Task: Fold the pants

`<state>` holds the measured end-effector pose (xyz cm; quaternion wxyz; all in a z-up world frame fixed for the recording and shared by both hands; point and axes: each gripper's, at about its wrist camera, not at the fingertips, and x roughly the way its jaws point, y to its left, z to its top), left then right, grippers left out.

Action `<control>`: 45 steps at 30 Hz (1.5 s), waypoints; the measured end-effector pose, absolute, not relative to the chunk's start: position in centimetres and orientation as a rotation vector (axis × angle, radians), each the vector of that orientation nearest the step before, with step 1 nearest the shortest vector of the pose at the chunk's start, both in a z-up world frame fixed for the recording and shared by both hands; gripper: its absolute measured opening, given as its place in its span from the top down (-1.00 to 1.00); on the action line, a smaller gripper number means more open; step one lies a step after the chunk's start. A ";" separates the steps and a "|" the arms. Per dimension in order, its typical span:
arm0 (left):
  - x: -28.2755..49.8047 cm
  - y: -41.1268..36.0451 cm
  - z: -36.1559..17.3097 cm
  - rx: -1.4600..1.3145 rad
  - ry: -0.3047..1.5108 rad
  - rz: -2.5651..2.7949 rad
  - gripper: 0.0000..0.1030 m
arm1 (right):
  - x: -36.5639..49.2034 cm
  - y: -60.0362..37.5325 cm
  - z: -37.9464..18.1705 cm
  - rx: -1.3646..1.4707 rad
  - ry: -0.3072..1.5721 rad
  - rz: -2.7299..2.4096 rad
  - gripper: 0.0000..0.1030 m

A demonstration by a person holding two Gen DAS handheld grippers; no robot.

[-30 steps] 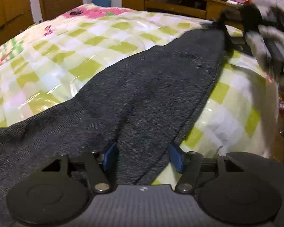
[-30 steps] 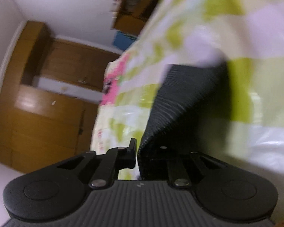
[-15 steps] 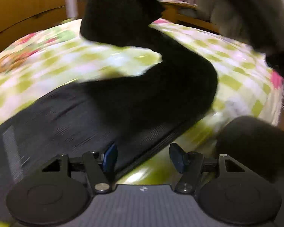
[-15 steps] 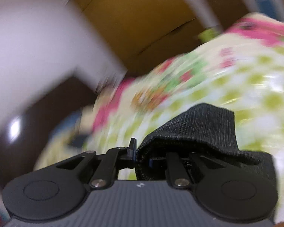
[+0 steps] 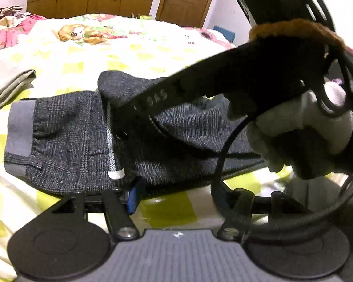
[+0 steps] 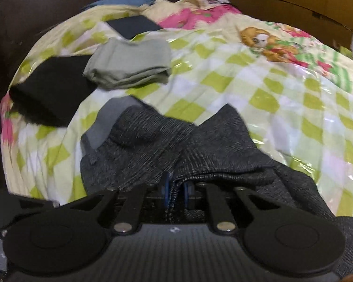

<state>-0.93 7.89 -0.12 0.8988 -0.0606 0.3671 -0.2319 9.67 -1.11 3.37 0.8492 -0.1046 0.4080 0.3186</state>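
Pants (image 5: 87,138), seen from my left wrist, lie across the checked bedspread (image 5: 58,70) just beyond my left gripper (image 5: 176,197); their grey waistband (image 5: 18,129) is at the far left end of the pants, and the leg end is doubled over toward it, its rounded edge resting just short of the waistband; my left jaws stand apart with nothing between them, the blue pad (image 5: 134,196) on one side hovering at the near edge of the pants; over the right half of the pants crosses the body of my right gripper, held in a pale-gloved hand (image 5: 301,136), so the fold line beneath it is partly hidden.

From my right wrist, my right gripper (image 6: 175,193) has its jaws closed on a hem of the pants (image 6: 167,141), the cloth edge pinched between the blue pads (image 6: 166,188); the fabric hangs forward from them and spreads over the waistband (image 6: 106,124); beyond the pants on the bedspread (image 6: 282,94) sit a folded grey-green garment (image 6: 131,63) and a black garment (image 6: 51,89), well apart from my work.

I judge the first lengthwise-to-half fold nearly done; the hem is not yet let go, the top layer is lumpy and wants smoothing, and a further fold probably remains before the pants match the folded pile.
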 end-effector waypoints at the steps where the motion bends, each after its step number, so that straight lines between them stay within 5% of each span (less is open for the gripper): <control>1: -1.1 8.2 0.0 -0.135 0.747 -0.481 -0.44 | 10.2 -1.1 3.4 -0.183 0.876 0.663 0.71; 8: -2.5 10.7 0.9 -0.139 0.698 -0.436 -0.44 | 12.9 -0.8 3.0 0.038 0.952 0.616 0.04; 13: -2.8 12.4 0.8 -0.157 0.694 -0.399 -0.44 | 14.6 -3.7 2.8 0.362 0.974 0.524 -0.03; 17: -3.0 13.3 0.9 -0.169 0.686 -0.381 -0.44 | 14.0 -3.6 4.0 0.365 0.884 0.469 0.55; 22: -3.9 14.2 0.6 -0.167 0.700 -0.358 -0.45 | 11.0 4.6 3.8 -0.182 0.808 0.607 0.56; 28: -4.9 15.4 0.1 -0.183 0.727 -0.317 -0.45 | 9.0 9.5 1.8 -0.446 0.734 0.691 0.63; 32: -4.9 15.8 -0.2 -0.195 0.735 -0.319 -0.45 | 9.4 9.5 1.3 -0.472 0.735 0.639 0.67; 40: -4.6 16.1 -0.4 -0.197 0.733 -0.314 -0.45 | 9.1 9.8 0.7 -0.475 0.709 0.622 0.36; 45: -5.0 16.2 -0.4 -0.190 0.733 -0.304 -0.45 | 11.5 8.2 1.8 -0.283 0.804 0.609 0.78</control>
